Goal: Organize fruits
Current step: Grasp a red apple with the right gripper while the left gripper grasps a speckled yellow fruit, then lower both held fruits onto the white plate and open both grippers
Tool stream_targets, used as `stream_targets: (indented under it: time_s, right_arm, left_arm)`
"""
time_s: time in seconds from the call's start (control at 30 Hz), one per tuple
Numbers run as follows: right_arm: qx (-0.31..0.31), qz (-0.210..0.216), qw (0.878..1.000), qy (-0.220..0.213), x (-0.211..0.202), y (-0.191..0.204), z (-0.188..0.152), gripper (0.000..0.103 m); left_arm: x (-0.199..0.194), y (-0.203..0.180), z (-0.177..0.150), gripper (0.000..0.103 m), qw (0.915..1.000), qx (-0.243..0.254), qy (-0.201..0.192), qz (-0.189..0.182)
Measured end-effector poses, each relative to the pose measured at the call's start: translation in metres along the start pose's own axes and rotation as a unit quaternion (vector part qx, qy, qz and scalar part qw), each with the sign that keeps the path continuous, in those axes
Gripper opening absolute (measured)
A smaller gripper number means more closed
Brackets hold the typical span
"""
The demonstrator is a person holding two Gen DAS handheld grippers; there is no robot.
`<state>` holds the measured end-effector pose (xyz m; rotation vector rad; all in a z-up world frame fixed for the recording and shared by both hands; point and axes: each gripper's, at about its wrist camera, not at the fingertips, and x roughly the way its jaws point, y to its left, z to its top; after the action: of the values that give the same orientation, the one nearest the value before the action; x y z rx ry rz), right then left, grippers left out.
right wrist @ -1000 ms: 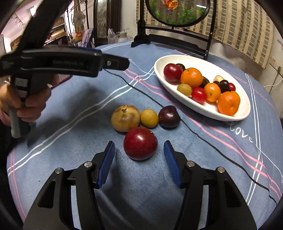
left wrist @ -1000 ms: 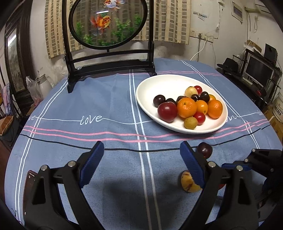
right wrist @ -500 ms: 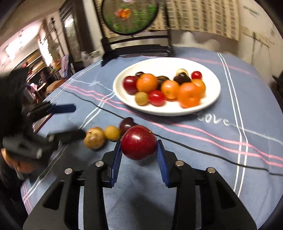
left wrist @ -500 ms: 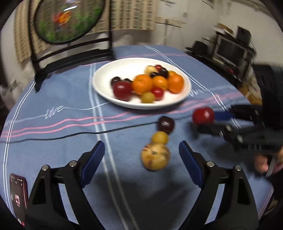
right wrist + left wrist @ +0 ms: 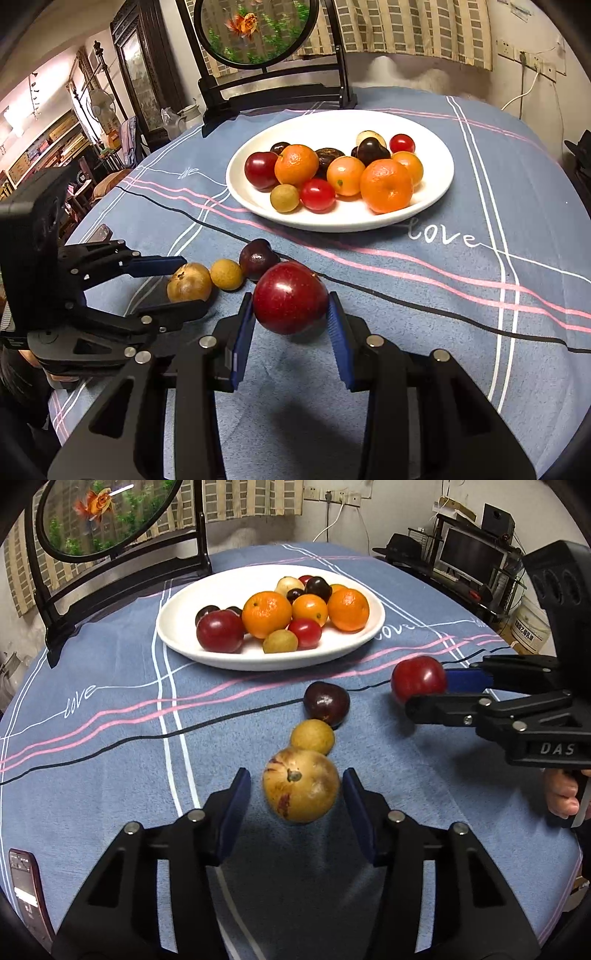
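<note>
Fruit sits in two lots on the blue tablecloth (image 5: 110, 760): most piled on the white plate (image 5: 184, 635), three in a row near its front. Right gripper (image 5: 291, 314) is clamped on a red plum (image 5: 291, 302), w/ both blue pads pressed to its sides, held just above the cloth. Left gripper (image 5: 295, 797) straddles a big yellow-brown fruit (image 5: 301, 791); jaws closing, pads not quite touching it, as far as the wrist view shows. Small yellow fruit (image 5: 312, 737) touches it; dark plum (image 5: 326, 703) sits just beyond. Phone (image 5: 26, 897) lies at the table's left edge.
</note>
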<state>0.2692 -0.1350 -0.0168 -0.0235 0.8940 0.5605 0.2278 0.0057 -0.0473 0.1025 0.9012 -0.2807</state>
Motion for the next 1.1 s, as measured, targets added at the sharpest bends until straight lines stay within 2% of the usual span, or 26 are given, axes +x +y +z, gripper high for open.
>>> stream_targets:
  time_s: [0.13,0.37,0.6,0.77,0.83,0.97,1.1]
  right_arm:
    - [-0.001,0.000,1.000,-0.002,-0.001,0.001,0.000,0.039]
    - [0.000,-0.001,1.000,-0.008,-0.003,0.000,0.001,0.039]
    - [0.026,-0.002,0.997,-0.068,-0.016,-0.011,0.021,0.039]
    - [0.064,-0.029,0.990,-0.122,-0.015,-0.028,0.049,0.039]
    - [0.073,-0.043,0.988,-0.130,-0.005,-0.037,0.064,0.039]
    - [0.089,-0.048,0.988,-0.121,0.022,-0.055,0.084,0.039]
    - [0.086,-0.048,0.989,-0.113,0.040,-0.065,0.097,0.039]
  left_arm:
    - [0.003,0.001,0.001,0.042,1.0000,0.001,0.003,-0.002]
    - [0.000,0.000,0.001,0.040,1.0000,0.000,0.001,-0.005]
    - [-0.029,0.010,0.022,0.040,0.9979,-0.030,-0.050,-0.028]
    - [-0.029,0.025,0.066,0.040,0.9953,-0.057,-0.079,-0.008]
    - [-0.023,0.029,0.082,0.040,0.9940,-0.066,-0.087,0.005]
    - [0.003,0.042,0.113,0.040,0.9904,-0.094,-0.089,0.049]
    - [0.027,0.055,0.134,0.040,0.9883,-0.112,-0.076,0.071]
